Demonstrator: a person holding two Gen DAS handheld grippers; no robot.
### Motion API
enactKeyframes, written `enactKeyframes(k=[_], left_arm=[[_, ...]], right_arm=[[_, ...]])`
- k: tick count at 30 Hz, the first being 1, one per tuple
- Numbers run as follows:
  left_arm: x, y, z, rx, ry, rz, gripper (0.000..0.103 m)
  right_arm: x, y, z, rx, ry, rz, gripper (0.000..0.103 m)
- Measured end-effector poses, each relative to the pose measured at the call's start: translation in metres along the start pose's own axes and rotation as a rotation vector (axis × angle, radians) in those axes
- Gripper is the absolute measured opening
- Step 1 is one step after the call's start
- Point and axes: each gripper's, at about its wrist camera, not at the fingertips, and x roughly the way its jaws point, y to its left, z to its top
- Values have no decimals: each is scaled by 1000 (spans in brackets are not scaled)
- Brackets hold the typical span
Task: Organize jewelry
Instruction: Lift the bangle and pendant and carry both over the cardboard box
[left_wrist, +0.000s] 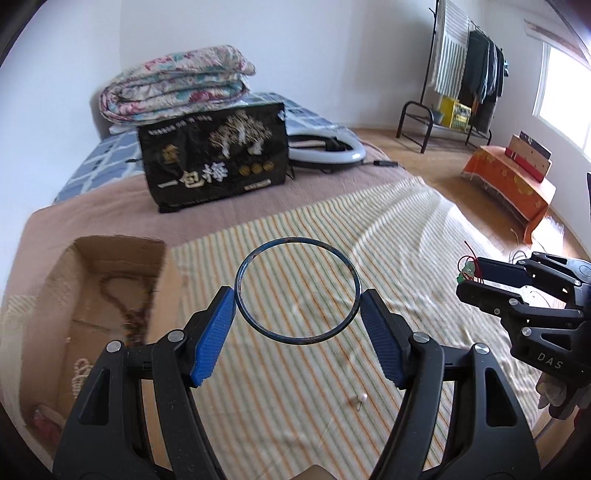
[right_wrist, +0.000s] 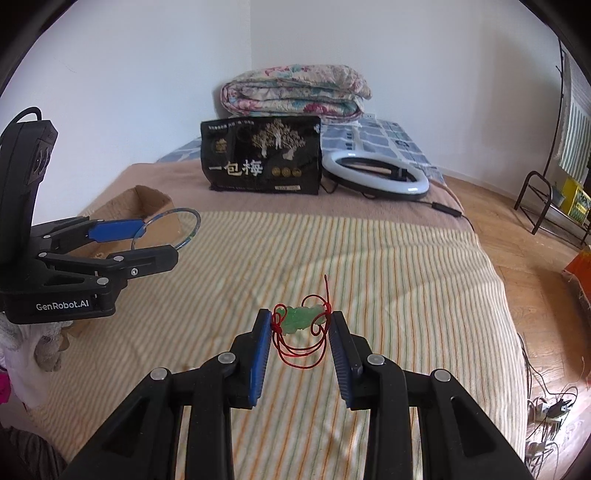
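Left gripper (left_wrist: 297, 314) clamping bangle (left_wrist: 297, 291) beside cardboard box (left_wrist: 96, 295); right gripper (right_wrist: 300, 328) pinching jade pendant (right_wrist: 301, 319) above striped blanket (right_wrist: 388, 266); carry step, seemingly; next: lowering each into box, then spreading fingers.

A thin dark blue bangle (left_wrist: 297, 291) is a big round ring with little rusty spots. It is held up in the air over the striped blanket, pinched on two sides, beside an open cardboard box (left_wrist: 92, 306). A brown bead necklace (left_wrist: 127, 295) lies inside the box. A small green jade pendant (right_wrist: 301, 319) hangs on a looped, knotted red string (right_wrist: 301, 354). It is also held up over the blanket, well apart from the bangle.
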Motion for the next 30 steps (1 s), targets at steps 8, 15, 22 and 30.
enactKeyframes(k=[8,15,22,30], left_arm=[[-41,23,1,-22,-54,26,72],[-67,51,-1,-48,-88,66,72],[-93,83,-5,-70,-124,116,72],[-111,120,-14,-104,-144,165,72]], right_arm=[[-22,31,21,-27,-42,13,32],[-33,60,37,-55,-69,43,32],[-29,89,53,-73,-80,80,32],[-20,119,71,-86,-92,124,32]])
